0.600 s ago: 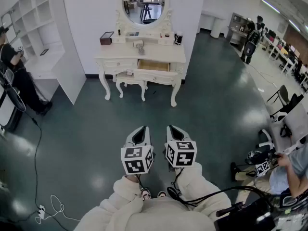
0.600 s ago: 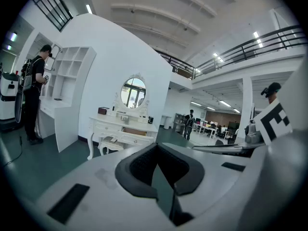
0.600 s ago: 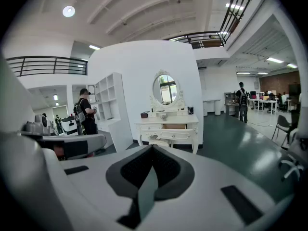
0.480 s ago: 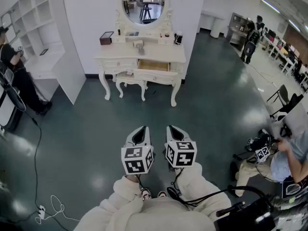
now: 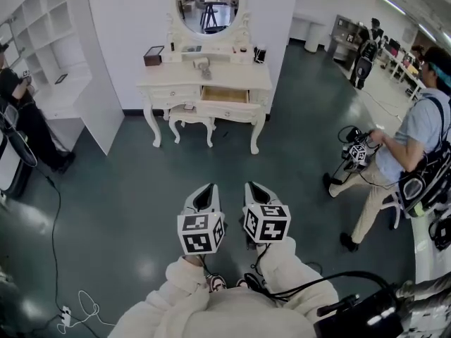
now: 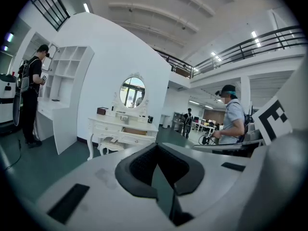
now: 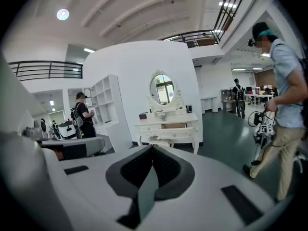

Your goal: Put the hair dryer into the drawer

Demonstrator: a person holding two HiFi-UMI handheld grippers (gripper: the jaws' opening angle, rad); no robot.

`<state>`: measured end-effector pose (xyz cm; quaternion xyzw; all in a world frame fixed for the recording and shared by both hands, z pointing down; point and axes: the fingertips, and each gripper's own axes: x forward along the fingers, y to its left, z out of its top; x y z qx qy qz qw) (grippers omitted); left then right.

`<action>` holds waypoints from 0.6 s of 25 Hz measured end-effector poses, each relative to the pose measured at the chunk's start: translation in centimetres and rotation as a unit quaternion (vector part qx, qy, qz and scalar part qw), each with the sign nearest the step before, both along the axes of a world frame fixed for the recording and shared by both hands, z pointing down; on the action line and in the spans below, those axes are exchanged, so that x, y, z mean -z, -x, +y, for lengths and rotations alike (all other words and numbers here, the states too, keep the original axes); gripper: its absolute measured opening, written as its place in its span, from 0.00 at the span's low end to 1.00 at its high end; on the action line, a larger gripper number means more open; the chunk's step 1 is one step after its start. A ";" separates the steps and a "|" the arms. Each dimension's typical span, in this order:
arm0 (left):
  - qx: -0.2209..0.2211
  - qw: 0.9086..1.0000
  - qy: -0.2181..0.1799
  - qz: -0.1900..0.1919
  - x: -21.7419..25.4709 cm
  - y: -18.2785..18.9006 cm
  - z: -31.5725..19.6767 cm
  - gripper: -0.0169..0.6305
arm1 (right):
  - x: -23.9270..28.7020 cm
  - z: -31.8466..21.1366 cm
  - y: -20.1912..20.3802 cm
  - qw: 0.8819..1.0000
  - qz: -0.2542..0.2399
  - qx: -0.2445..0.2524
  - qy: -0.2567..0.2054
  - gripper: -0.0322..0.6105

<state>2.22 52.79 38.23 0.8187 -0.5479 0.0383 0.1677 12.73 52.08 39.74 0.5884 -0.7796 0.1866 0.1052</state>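
No readable text, brand or number was found. Cubes on the left gripper (image 5: pixel 206 191) and right gripper (image 5: pixel 255 189) carried only black-and-white square marker patterns, no letters. Any print on the dresser (image 5: pixel 163 83) was too small to read.

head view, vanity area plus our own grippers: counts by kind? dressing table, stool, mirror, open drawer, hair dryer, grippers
Dressing table: 1
Stool: 1
Mirror: 1
Open drawer: 1
Hair dryer: 1
Grippers: 2, left gripper and right gripper
Total: 7
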 end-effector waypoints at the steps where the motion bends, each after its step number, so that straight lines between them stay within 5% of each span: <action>1: -0.001 1.000 0.000 -0.001 -0.1 0.3 -0.2 0.04 | -0.1 -0.2 0.3 1.000 -0.001 -0.002 0.001 0.15; 15: -0.016 1.000 0.013 0.003 -1.8 2.3 -1.1 0.04 | -1.6 -0.9 2.0 1.000 0.005 -0.019 0.019 0.15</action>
